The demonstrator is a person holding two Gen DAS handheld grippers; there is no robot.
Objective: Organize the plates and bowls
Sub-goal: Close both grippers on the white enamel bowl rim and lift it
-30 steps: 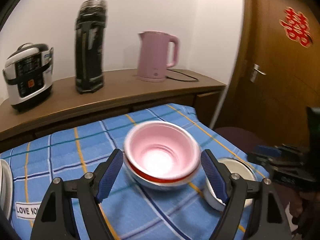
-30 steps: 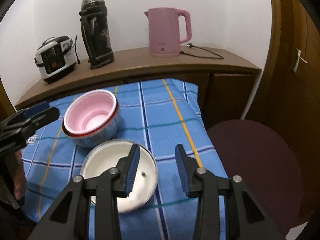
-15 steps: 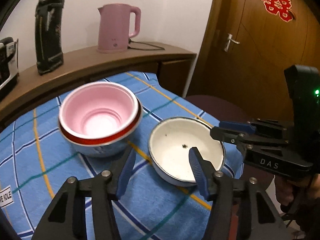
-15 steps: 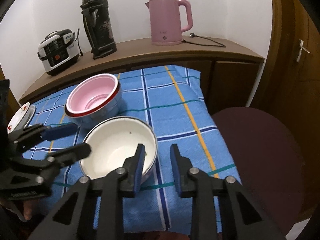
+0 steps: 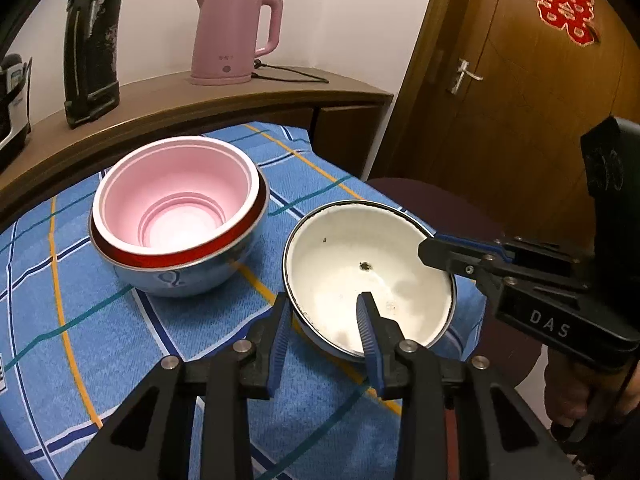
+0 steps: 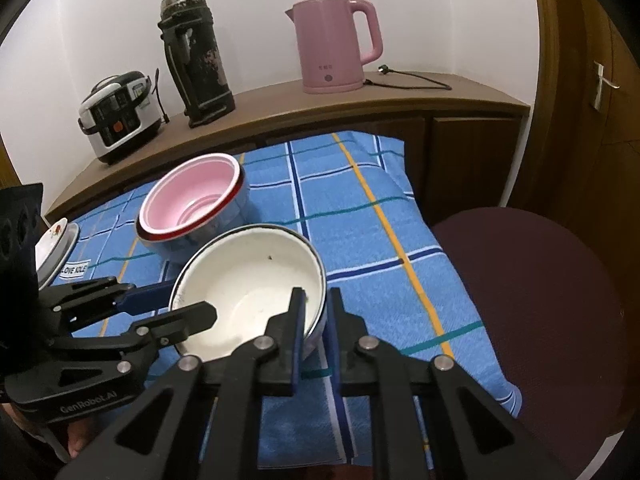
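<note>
White enamel bowl [image 5: 360, 276] on blue plaid cloth [image 5: 160, 340], near the cloth's right edge, just beside the stacked bowls [image 5: 176, 216] — pink one nested inside a red-rimmed one; apart from them, not touching. Left gripper [image 5: 324, 328] straddling the near-left rim of the white bowl, one finger inside, one outside; jaws closing, rim between them, gap to the pads visible — not yet clamped. Right gripper [image 6: 316, 328] clamped together on the bowl's right rim, inner finger against the inside wall, outer finger against the outside. Seen from the left wrist view, right gripper's tips reaching over the far-right rim; hand [image 5: 576, 392] under its body at lower right. Small plates [image 6: 56, 248] stacked at the cloth's far left edge, well apart from the bowls. Behind on the wooden counter [image 6: 280, 108]: pink kettle [image 6: 336, 44], dark flask [image 6: 196, 60], rice cooker [image 6: 120, 112]. Dark round chair seat [image 6: 532, 320] right of the cloth.
</note>
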